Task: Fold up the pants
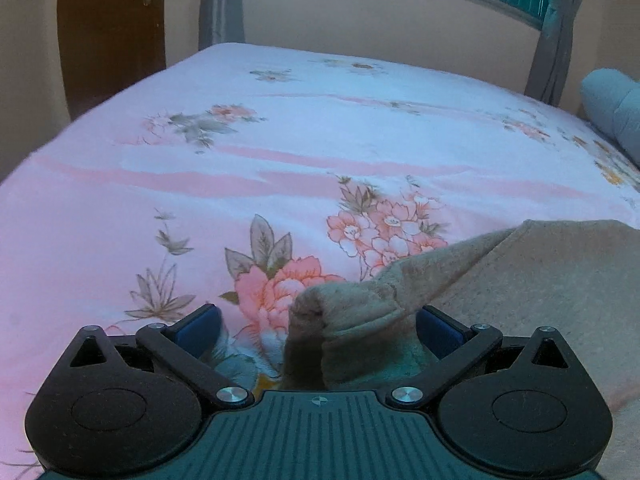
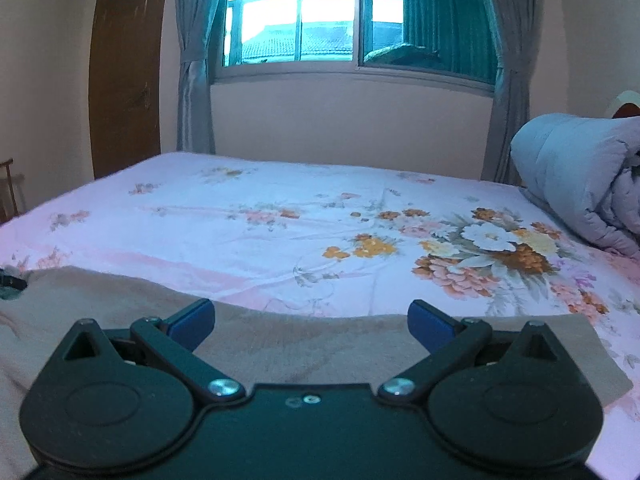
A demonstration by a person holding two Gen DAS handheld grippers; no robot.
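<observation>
The tan pants (image 1: 520, 280) are lying on a bed (image 1: 280, 152) with a pink flower sheet. In the left wrist view, the pants are filling the lower right part of the picture. One corner of the cloth is bunching up into a soft, folded lump. That lump is sitting between the two blue pads of the left tongs (image 1: 318, 328). The pads are standing wide apart and are not pinching the cloth. The right pad is close beside the lump, but I cannot tell if it is touching. The left pad is sitting over the bare sheet, well apart from the lump.

In the right wrist view, the pants (image 2: 320, 344) are lying flat across the near side of the bed (image 2: 240, 216). Their far edge is running from left to right across the sheet. The right tongs (image 2: 312, 320) are hanging over the flat cloth. Their blue pads are also wide apart and are holding nothing.

A rolled grey blanket (image 2: 580, 184) is sitting at the right end of the bed. Behind the bed, a window (image 2: 304, 28) is glowing bright between grey curtains (image 2: 192, 80). A brown door (image 2: 124, 80) is standing at the left wall.
</observation>
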